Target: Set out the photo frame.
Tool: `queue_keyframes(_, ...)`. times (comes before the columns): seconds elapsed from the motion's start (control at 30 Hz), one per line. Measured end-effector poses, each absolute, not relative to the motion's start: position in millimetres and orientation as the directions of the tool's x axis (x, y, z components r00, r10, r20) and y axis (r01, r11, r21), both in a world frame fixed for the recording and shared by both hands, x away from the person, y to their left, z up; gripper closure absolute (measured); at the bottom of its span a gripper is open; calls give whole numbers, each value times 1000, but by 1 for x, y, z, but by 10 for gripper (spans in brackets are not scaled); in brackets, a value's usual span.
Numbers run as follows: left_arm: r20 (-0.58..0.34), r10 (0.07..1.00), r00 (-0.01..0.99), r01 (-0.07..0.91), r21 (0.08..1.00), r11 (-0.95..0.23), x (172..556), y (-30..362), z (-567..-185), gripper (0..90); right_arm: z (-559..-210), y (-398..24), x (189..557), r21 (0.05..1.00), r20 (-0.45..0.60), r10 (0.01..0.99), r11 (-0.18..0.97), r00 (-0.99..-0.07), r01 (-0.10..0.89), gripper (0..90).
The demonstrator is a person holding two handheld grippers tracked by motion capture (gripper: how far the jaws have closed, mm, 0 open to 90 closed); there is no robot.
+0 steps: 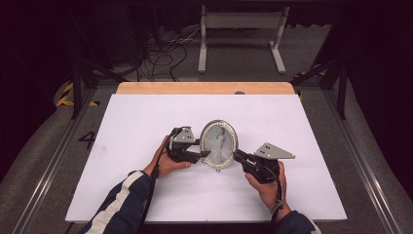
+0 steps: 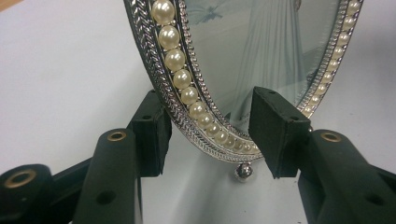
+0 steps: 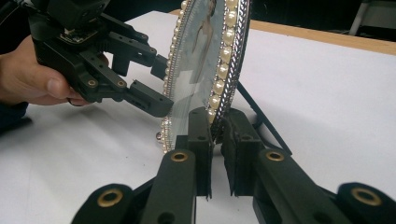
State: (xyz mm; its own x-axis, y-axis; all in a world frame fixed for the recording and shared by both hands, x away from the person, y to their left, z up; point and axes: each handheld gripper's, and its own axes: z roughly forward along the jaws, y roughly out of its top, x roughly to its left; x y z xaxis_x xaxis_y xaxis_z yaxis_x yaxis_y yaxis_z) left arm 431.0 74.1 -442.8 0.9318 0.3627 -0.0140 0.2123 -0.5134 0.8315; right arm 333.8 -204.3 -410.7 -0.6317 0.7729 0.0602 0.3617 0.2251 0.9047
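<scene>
White sheet-covered wooden table (image 1: 146, 185) carries my oval silver photo frame with a pearl-bead rim (image 1: 219, 144), standing upright near the middle between both my tools. My right gripper (image 3: 216, 122) is clamped tight on the frame's lower rim edge. My left gripper (image 2: 208, 133) straddles the opposite lower rim, jaws halfway in, one pad behind and one in front of the glass, not pressing.

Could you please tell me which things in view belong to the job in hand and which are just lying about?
In the job:
- oval pearl-rimmed photo frame, upright
- right tongs, clamped on its rim
- left tongs, open astride its rim

Lying about:
- white table sheet
- grey metal stand on the floor
- cables
</scene>
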Motion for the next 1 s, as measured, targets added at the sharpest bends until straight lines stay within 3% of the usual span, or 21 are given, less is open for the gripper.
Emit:
queue_keyframes(0.13,-9,368,930,207,839,-502,429,72,-440,424,-410,-203,333,905,52,776,230,-628,359,818)
queue_keyframes(0.27,-7,384,923,206,852,-481,428,75,-437,421,-410,-203,332,908,45,783,227,-620,353,817)
queue_keyframes(0.5,-6,407,913,204,871,-447,428,80,-434,505,-408,-204,331,914,50,788,212,-613,347,829)
queue_keyframes(0.63,19,411,911,192,864,-465,429,83,-434,624,-408,-203,331,914,48,790,212,-611,346,829)
queue_keyframes(1.0,37,405,914,187,846,-499,423,89,-429,627,-409,-202,337,914,31,796,222,-604,340,822)
